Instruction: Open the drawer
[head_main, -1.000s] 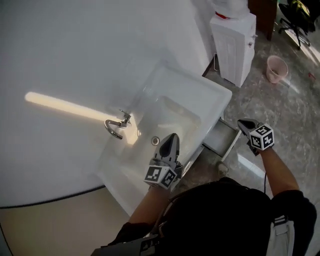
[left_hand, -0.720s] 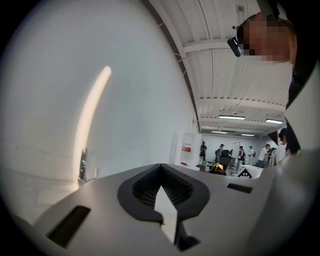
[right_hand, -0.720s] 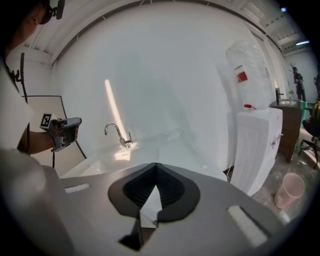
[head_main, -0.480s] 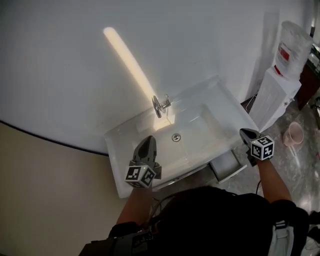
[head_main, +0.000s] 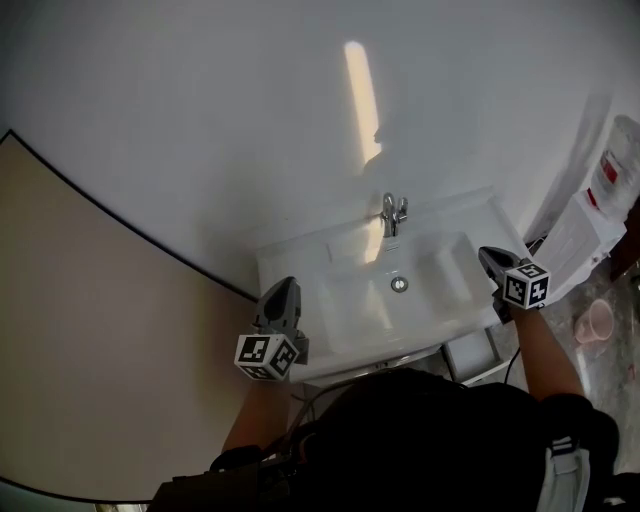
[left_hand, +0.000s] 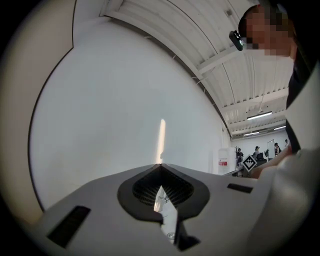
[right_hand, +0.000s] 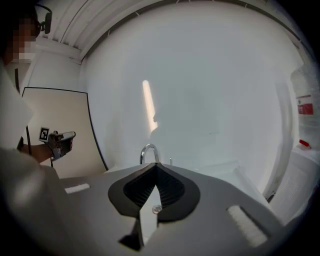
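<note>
L gripper (head_main: 283, 291): jaws are closing tip to tip, nothing btwn them, gripping nothing. It is hovering just off the front-left corner of the sink (head_main: 345, 250), pointing toward the white wall (head_main: 200, 120).

R gripper (head_main: 486, 254): jaws are also pressing together, empty. It is hovering at the sink's right edge, tips over the rim, also pointing toward the wall. Whether it is touching the rim cannot be told.

Both grippers are flanking the basin, well apart from each other. The person's arms are reaching in from the bottom of the head view.

Faucet (head_main: 393, 213) is standing at the middle of the sink's back edge. Drain (head_main: 399, 285) is sitting in the basin centre, in front of the faucet.

Drawer (head_main: 470, 355) is sticking out open below the sink's front-right corner, near the R gripper but not in contact w/ it.

Water dispenser (head_main: 590, 220) is standing right of the sink, against the wall. Pink bucket (head_main: 598, 320) is sitting on the floor in front of it
</note>
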